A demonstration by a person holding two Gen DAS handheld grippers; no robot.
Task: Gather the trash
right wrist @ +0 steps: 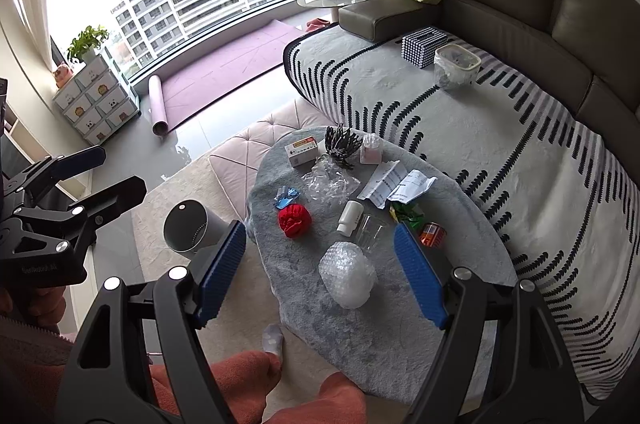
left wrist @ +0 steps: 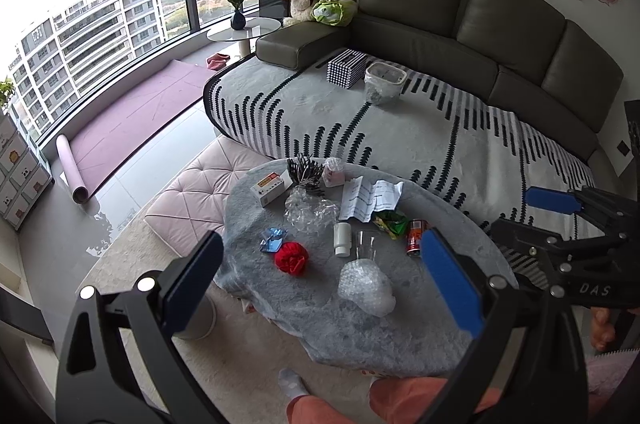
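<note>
Left view: I look down from above the near edge of the table (left wrist: 280,312), facing the sofa (left wrist: 500,36) and window (left wrist: 100,4); the right gripper (left wrist: 560,220) shows at my right edge.
Right view: I sit a little to the right, same height and heading; the left gripper (right wrist: 100,172) shows at my left edge.
Nearness: both hang well above the table, not close to it.
Shared: table, bubble wrap (left wrist: 366,288) (right wrist: 347,274), sofa, window.
</note>
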